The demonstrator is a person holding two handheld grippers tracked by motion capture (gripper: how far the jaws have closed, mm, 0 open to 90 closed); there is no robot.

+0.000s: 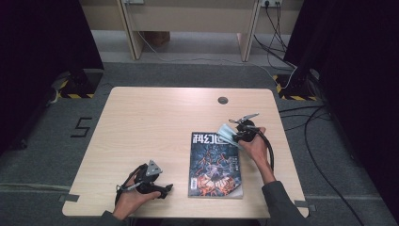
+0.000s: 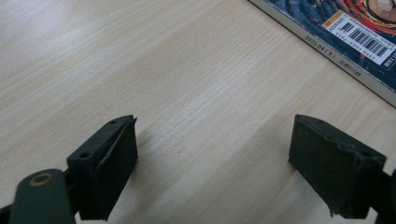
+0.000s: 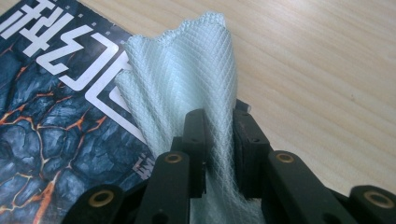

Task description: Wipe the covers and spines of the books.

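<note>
A light wooden desk (image 1: 155, 127) is being viewed from above, with a person's forearms coming in from the near edge. A pale green cloth (image 3: 187, 88) with a fine diamond weave is being pinched between the nearly closed jaws of the right tool (image 3: 219, 149). In the high view, this cloth (image 1: 227, 133) is being held above the far right corner of a magazine (image 1: 215, 165), which is lying flat on the right half of the desk. The magazine's dark cover is being shown with cracked orange lines and large white characters. The left tool (image 1: 157, 183) is being rested at the near left of the desk, beside the magazine but apart from it. Its jaws are being kept wide open, with nothing but bare wood between them (image 2: 215, 158).
</note>
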